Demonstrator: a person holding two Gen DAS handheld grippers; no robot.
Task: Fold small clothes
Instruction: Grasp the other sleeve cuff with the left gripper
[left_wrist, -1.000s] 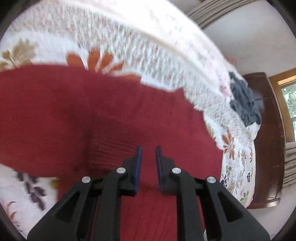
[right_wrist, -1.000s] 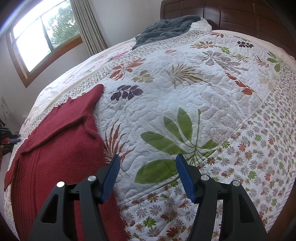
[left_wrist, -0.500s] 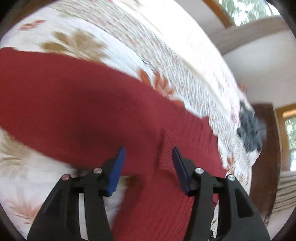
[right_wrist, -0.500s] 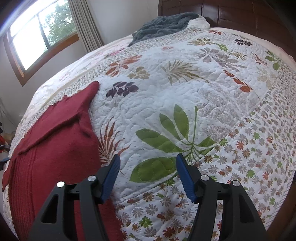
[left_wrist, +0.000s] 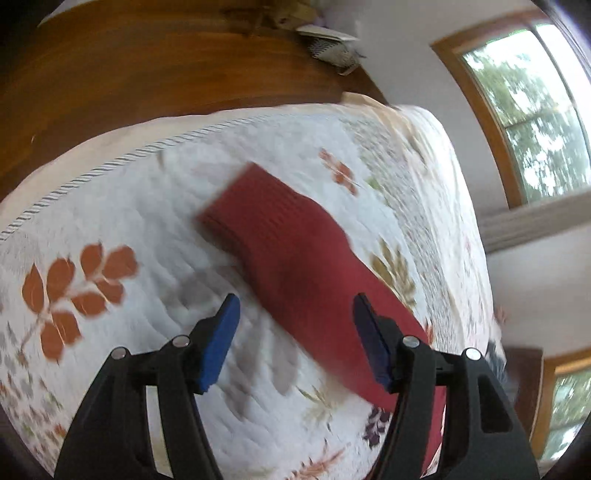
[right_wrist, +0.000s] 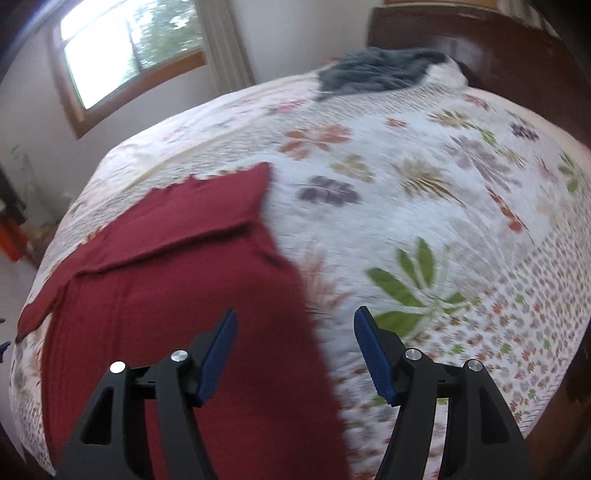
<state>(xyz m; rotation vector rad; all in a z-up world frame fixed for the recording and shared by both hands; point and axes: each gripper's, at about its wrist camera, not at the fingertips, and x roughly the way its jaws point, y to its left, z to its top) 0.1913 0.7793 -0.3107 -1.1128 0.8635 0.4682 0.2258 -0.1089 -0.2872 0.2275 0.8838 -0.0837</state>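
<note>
A dark red knitted sweater (right_wrist: 177, 280) lies flat on the floral quilt (right_wrist: 424, 206), one sleeve folded across its upper part. In the left wrist view its other sleeve (left_wrist: 295, 251) stretches out over the quilt (left_wrist: 147, 229), ribbed cuff toward the bed's edge. My left gripper (left_wrist: 295, 332) hovers open above that sleeve, holding nothing. Over the sweater's right edge, my right gripper (right_wrist: 295, 347) is open too, with the red fabric under its left finger and bare quilt under the right.
A dark grey garment (right_wrist: 380, 70) lies near the wooden headboard (right_wrist: 498, 55). Wooden floor (left_wrist: 147, 66) shows beyond the bed's edge. Windows (right_wrist: 129, 48) stand on the far wall.
My left gripper opened wide, let go of the red fabric and swung left toward the outstretched sleeve. The right gripper moved left over the sweater's edge, still open.
</note>
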